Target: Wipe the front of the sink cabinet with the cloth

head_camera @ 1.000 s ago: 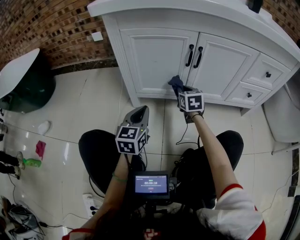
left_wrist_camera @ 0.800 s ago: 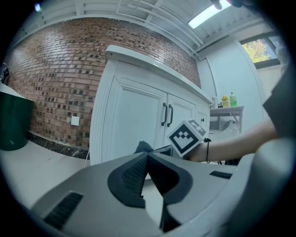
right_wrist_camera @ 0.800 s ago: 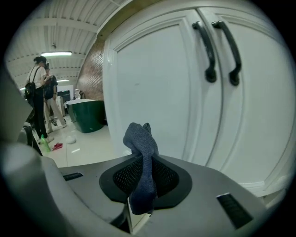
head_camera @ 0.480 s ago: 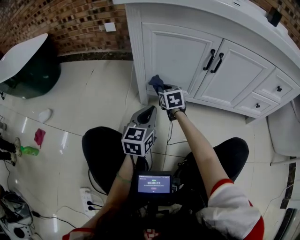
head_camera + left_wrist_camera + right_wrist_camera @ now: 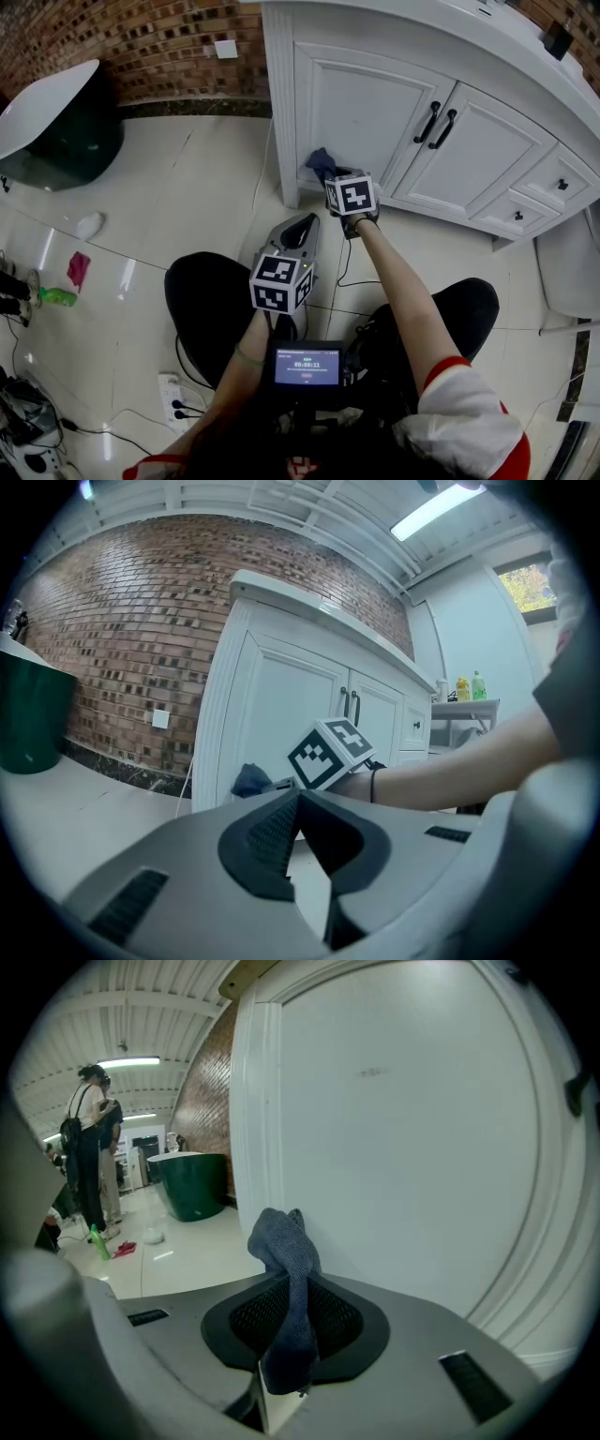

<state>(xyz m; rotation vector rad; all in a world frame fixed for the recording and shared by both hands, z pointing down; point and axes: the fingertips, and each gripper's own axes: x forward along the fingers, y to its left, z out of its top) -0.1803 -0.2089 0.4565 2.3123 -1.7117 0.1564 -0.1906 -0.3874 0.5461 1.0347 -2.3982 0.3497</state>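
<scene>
Right gripper [image 5: 291,1335] clamped on crumpled dark blue cloth [image 5: 281,1241], at lower left door corner of white panelled sink cabinet [image 5: 375,112]; left gripper [image 5: 305,827] closed, empty, short of cabinet; judged mid-wipe; right door, drawers probably left.

Head view downward; 2 gripper views toward cabinet [image 5: 361,103]

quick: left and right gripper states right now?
Left gripper: shut, nothing between the jaws.
Right gripper: shut on the cloth.

Blue-grey cloth [image 5: 286,1269], white cabinet [image 5: 356,103] (black handles [image 5: 439,122]), brown brick-patterned wall [image 5: 141,47]
</scene>
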